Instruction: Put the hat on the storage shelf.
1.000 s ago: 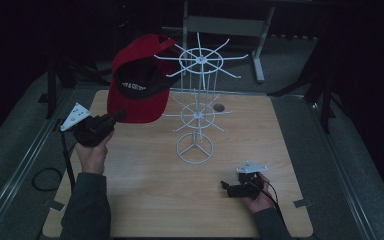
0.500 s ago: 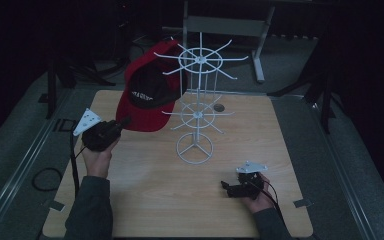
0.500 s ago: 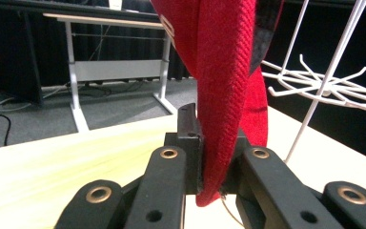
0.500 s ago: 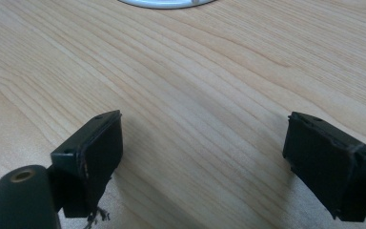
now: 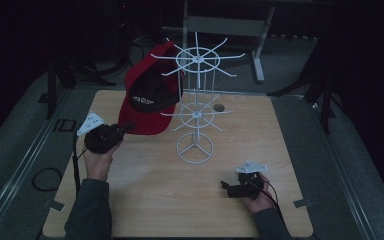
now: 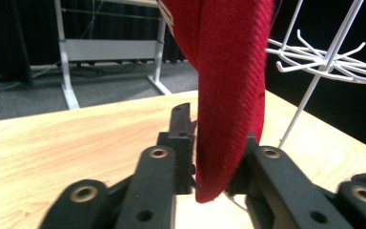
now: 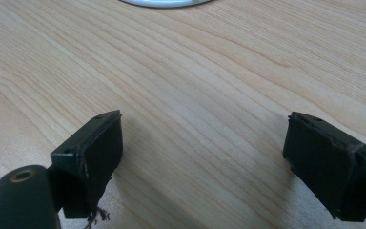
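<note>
While the wooden table (image 5: pixel 290 150) is filling the middle of the high view, a person's left gripper (image 5: pixel 122 131), at centre left of the frame, is clamping the brim of a red cap (image 5: pixel 147 107) and holding it up off the table. The cap is hanging in the upper middle of the frame, just left of a white wire display stand (image 5: pixel 196 107) with two tiers of hooked arms, its crown near the upper tier; whether it is touching a hook cannot be told. In the left gripper view, the red brim (image 6: pixel 231 95) is dropping down the centre of the frame between the two black jaws, which are pressing it from both sides. At lower right of the high view, the right gripper (image 5: pixel 227 187) is resting low over the table, and its own view shows the jaws spread wide with nothing between them. The cap is probably light and soft in the crown, with a stiffer brim, so the brim is likely giving the firmest hold, while the loose crown may be swinging or snagging on the thin wire arms.
</note>
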Available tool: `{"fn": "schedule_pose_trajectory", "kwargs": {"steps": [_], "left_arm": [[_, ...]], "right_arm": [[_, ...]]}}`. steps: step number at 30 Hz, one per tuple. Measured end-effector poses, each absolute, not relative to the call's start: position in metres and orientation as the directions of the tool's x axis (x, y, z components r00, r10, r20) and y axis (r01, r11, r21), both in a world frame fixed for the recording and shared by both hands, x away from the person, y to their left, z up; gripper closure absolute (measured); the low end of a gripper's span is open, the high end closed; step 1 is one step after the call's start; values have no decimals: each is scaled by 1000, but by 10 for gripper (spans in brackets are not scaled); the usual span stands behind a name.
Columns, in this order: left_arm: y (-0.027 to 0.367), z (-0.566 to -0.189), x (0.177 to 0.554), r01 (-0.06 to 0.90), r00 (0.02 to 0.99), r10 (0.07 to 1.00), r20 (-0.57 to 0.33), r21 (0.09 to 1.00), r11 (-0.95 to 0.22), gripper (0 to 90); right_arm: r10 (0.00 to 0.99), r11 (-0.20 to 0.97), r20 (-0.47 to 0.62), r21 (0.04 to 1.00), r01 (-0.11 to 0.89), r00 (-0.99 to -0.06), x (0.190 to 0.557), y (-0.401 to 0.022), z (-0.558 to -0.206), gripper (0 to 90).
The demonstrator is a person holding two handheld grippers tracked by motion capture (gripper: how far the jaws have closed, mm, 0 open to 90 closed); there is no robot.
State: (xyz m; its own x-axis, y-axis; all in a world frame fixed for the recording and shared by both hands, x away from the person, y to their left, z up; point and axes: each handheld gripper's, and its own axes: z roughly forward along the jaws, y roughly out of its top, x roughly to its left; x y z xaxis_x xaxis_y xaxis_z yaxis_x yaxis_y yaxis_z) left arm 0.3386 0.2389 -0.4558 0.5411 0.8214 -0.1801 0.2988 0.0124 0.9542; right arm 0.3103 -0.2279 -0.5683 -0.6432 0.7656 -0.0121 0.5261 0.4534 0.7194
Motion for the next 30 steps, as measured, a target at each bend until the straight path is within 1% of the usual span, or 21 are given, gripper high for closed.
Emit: {"fn": "schedule_pose_trajectory", "kwargs": {"steps": [3, 4, 5, 9, 13, 22, 30], "left_arm": [[238, -457, 339, 306, 539, 823, -181, 952, 9, 717], [238, -457, 339, 310, 536, 824, -183, 951, 9, 717], [239, -459, 339, 321, 528, 828, -188, 947, 11, 674], [239, -461, 340, 331, 518, 834, -192, 943, 12, 600], [244, -466, 342, 368, 492, 841, -224, 929, 33, 531], [253, -472, 340, 393, 466, 851, -241, 918, 45, 460], [253, -480, 338, 414, 448, 865, -226, 910, 23, 438]], "right_arm": [[765, 454, -12, 719, 526, -643, 310, -228, -568, 131], [765, 454, -12, 719, 526, -643, 310, -228, -568, 131], [766, 453, -12, 719, 527, -643, 310, -228, -568, 131], [766, 452, -11, 719, 527, -642, 310, -228, -568, 131], [767, 451, -10, 720, 528, -642, 310, -228, -568, 131], [767, 452, -10, 719, 529, -642, 310, -228, -568, 131], [767, 452, -10, 718, 529, -642, 310, -228, -568, 131]]}}
